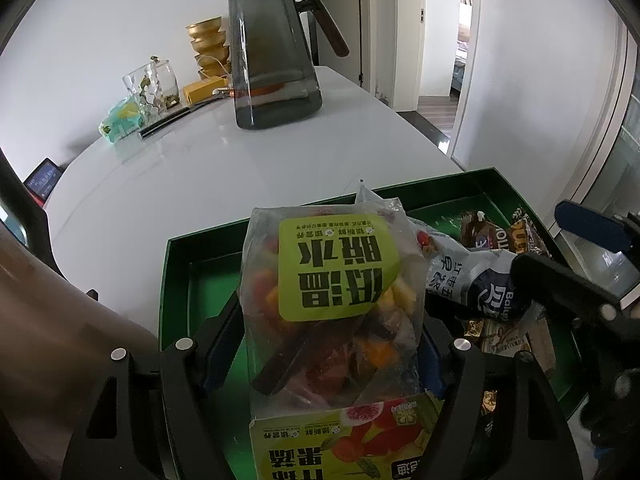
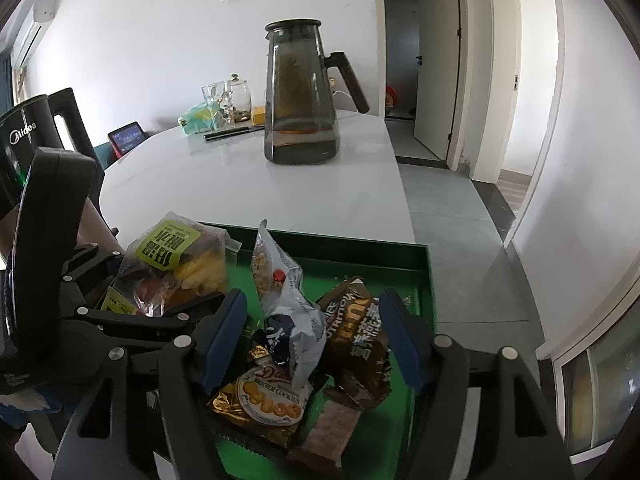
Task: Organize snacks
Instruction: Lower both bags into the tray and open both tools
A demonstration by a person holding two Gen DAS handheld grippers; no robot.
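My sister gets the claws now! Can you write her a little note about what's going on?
Left claw: shut on the dried fruit bag, held over the green tray.
Right claw: open, over the snack pile, around the white-and-blue bag.
In the tray: brown packet, butter cookies.
Done: most snacks are in the tray.
Left: put the fruit bag down, tidy the pile.

— What is sitting on the white table (image 2: 248, 184)?
— A smoked-glass pitcher (image 2: 301, 96) is standing near its right edge; glass jars (image 2: 228, 102), a teal packet (image 2: 198, 118) and a black pen (image 2: 232, 133) are lying toward the far edge.
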